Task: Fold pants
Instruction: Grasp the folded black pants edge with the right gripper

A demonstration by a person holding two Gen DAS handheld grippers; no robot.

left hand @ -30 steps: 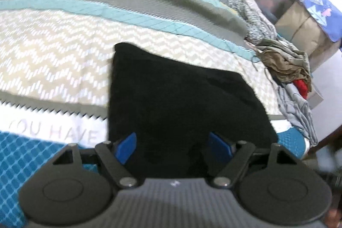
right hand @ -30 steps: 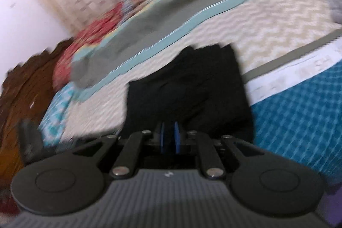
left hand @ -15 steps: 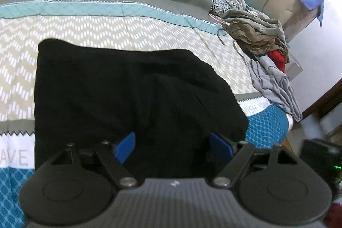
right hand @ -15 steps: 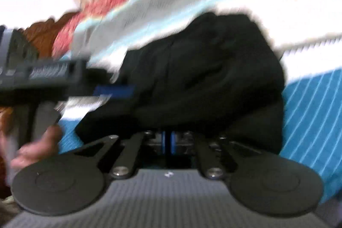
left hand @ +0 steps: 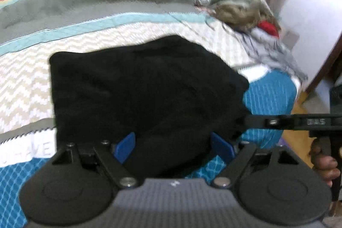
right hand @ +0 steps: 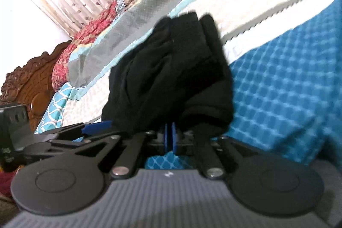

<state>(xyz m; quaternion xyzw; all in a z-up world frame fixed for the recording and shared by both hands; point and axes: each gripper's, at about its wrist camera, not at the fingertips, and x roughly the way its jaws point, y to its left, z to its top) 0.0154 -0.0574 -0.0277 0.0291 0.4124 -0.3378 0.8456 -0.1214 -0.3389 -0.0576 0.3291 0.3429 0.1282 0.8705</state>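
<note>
clearly the fold is well along: the black pants (left hand: 145,87) lie as a compact, several-layer bundle on the patterned bedspread (left hand: 25,82), straddling the zigzag band and the blue diamond panel near the bed's front edge. the right gripper (right hand: 170,138) has its blue pads pinched together on a near corner of the cloth, which bunches up just ahead of them, though the actual bite is hidden under the fabric. the left gripper (left hand: 173,145) hangs with its jaws spread wide over the near hem, cloth showing between the fingers but neither pad pressing it. judging by this, the step in hand is setting down or tidying the last fold; next the right corner likely needs laying flat and letting go, and the left could close on the hem to square it. open bedspread lies beyond the bundle and toward the headboard; a heap of other clothes (left hand: 245,10) crowds the far corner, and the mattress edge drops away on the right gripper's side.
</note>
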